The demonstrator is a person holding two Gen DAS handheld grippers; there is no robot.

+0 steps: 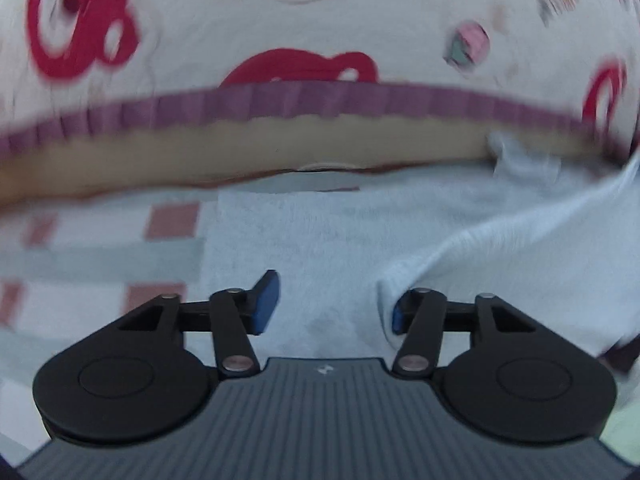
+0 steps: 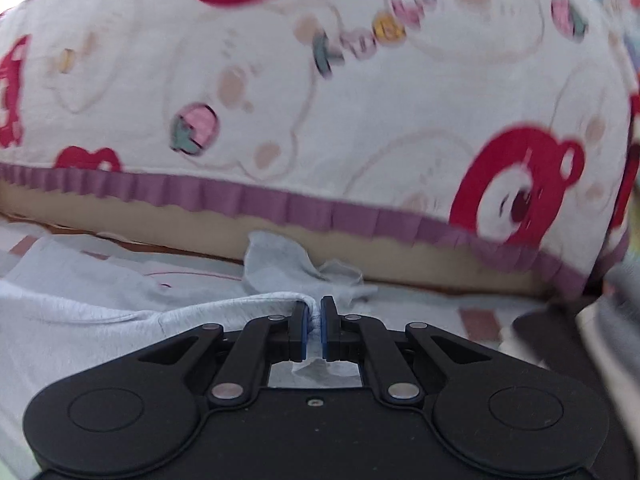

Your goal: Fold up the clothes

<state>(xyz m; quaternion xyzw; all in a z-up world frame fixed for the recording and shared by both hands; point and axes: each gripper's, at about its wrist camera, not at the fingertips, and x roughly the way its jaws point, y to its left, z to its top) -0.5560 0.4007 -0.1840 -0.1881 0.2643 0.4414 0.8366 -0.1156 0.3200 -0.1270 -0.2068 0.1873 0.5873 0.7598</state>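
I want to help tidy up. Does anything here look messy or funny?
Yes. A bit of the pale blue garment lies crumpled against the bear-print cover's purple frill. The right gripper pinches a fold of it; the left gripper is open. Nothing looks torn or spilled.

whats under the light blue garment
The light blue garment lies on a checked sheet showing at its left. What is directly beneath the garment is covered.
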